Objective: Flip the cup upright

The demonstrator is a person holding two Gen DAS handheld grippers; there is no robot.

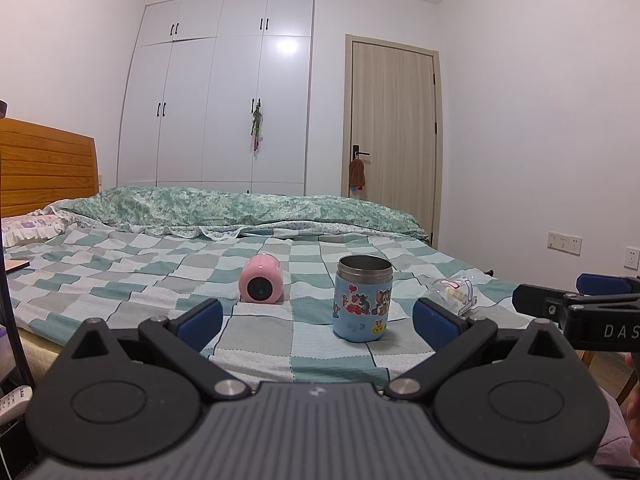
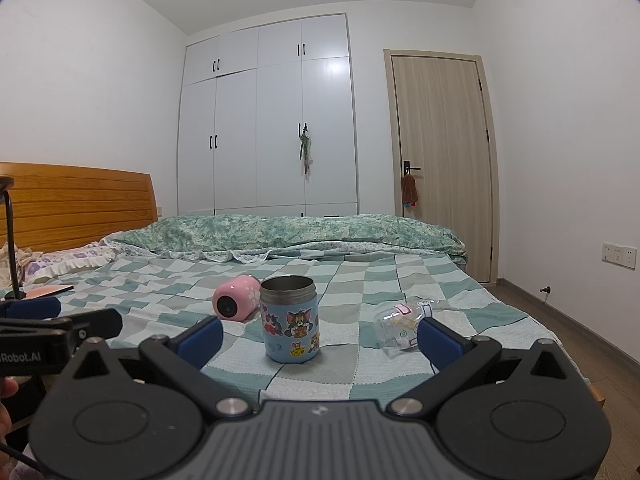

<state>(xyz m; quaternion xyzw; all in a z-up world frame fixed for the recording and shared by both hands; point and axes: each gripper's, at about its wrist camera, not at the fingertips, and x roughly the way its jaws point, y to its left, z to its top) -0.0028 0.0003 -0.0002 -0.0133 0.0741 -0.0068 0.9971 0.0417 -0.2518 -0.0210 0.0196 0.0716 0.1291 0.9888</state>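
A blue cartoon-sticker cup (image 1: 363,300) (image 2: 289,320) stands upright, steel mouth up, on the checked bedspread (image 1: 160,272) (image 2: 360,280). A pink cup (image 1: 261,284) (image 2: 235,298) lies on its side to its left, one end facing me. A clear glass cup (image 1: 454,289) (image 2: 402,322) lies on its side to its right. My left gripper (image 1: 318,322) is open and empty, short of the cups. My right gripper (image 2: 320,338) is open and empty, with the blue cup between its fingers' lines and the glass cup by its right finger (image 2: 438,342).
A rolled green quilt (image 1: 240,208) (image 2: 300,232) lies across the far bed. A wooden headboard (image 1: 44,168) (image 2: 80,204) is at left, a wardrobe (image 2: 268,120) and door (image 2: 440,152) behind. The right gripper shows at the left wrist view's right edge (image 1: 576,308).
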